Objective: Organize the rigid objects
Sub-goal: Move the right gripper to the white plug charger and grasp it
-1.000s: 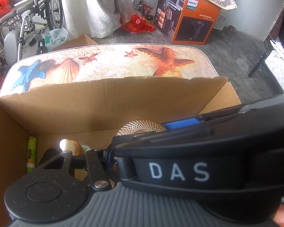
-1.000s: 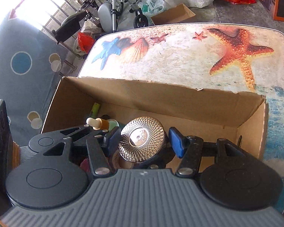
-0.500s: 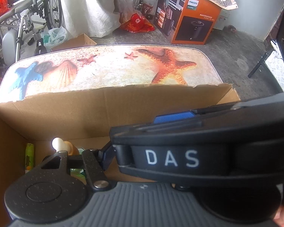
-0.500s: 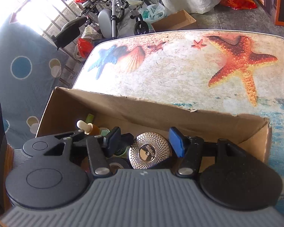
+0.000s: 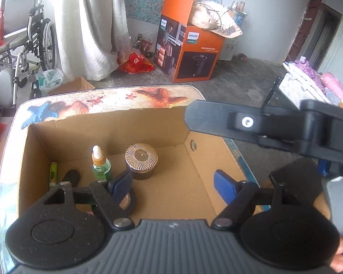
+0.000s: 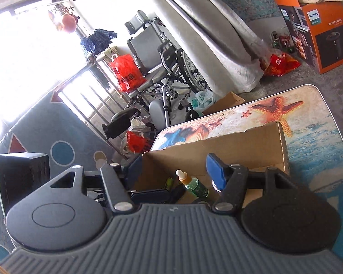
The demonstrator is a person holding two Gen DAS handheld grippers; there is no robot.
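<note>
An open cardboard box (image 5: 148, 127) stands on the beach-print table (image 5: 107, 98). Inside stand a dark jar with a ribbed metallic lid (image 5: 141, 159), a green dropper bottle (image 5: 100, 164), a yellow-green tube (image 5: 53, 173) and a dark object (image 5: 71, 177). My left gripper (image 5: 173, 185) is open and empty above the box floor. My right gripper (image 6: 173, 167) is open and empty, raised above the box's left end, over the dropper bottle (image 6: 192, 185). The right gripper's body crosses the left wrist view at the right (image 5: 274, 123).
A wheelchair (image 6: 162, 68) and red bags stand beyond the table's far left. An orange Philips carton (image 5: 189, 50) stands on the floor behind. A small cardboard box (image 5: 73, 86) lies by the table's far edge. A black box (image 6: 22, 178) is at my left.
The right gripper has let go of the metallic-lidded jar, which now stands in the box, and has lifted up and away. It no longer blocks the left wrist view. The left gripper has risen.
</note>
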